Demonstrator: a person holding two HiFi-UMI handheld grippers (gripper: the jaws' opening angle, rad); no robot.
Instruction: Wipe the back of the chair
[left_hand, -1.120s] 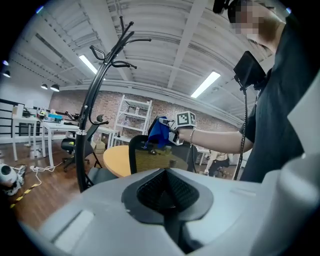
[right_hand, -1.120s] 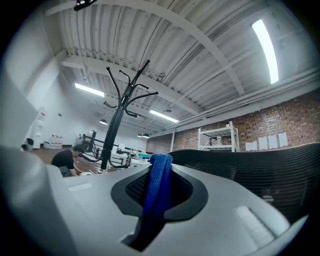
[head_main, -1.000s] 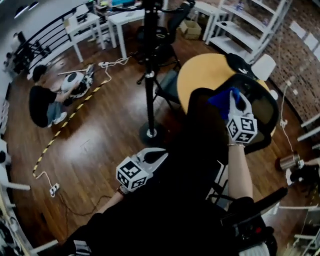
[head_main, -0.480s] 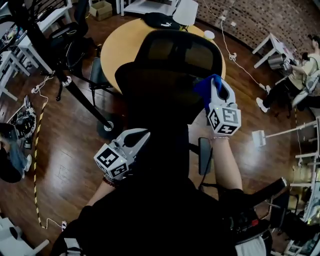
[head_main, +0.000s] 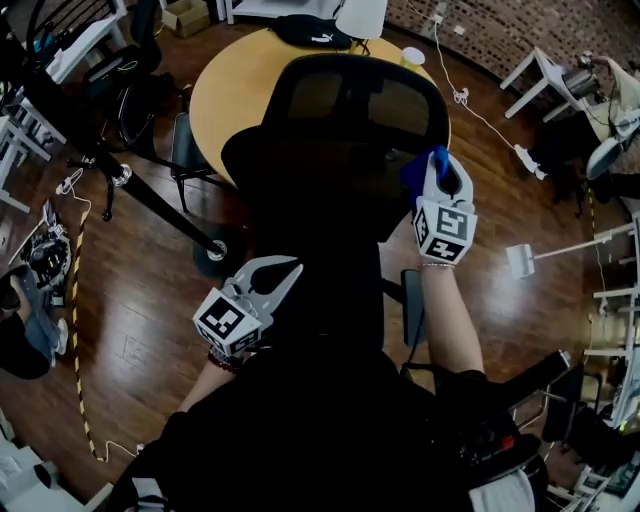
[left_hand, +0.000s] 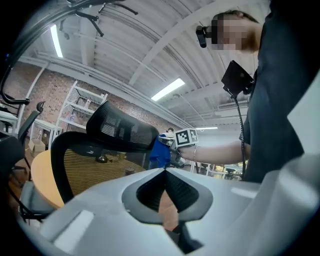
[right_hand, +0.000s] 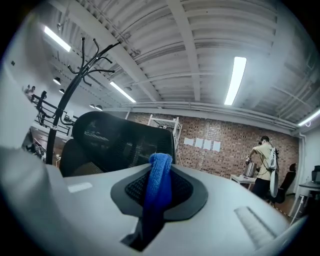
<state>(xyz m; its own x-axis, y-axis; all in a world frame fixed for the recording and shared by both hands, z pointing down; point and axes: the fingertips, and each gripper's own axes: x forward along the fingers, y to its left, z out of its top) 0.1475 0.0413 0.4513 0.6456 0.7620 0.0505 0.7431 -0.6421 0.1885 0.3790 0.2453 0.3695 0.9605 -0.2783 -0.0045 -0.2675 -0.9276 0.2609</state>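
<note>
Black mesh office chair (head_main: 330, 190) at ctr, back upright, long axis vertical, headrest toward 12 o'clock near round wooden table (head_main: 225, 95), rear side facing person. R gripper (head_main: 440, 168) at 2 o'clock clamps blue cloth (head_main: 414, 175) at back's right edge. L gripper (head_main: 287, 268) at 8 o'clock, jaws together, empty.

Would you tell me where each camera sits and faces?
Head view: on the person's head, facing steeply down at the black mesh office chair; shows left gripper and right gripper.
Left gripper view: along its shut jaws, toward the chair.
Right gripper view: along jaws clamping a blue cloth, toward the chair.
All share the chair.
</note>
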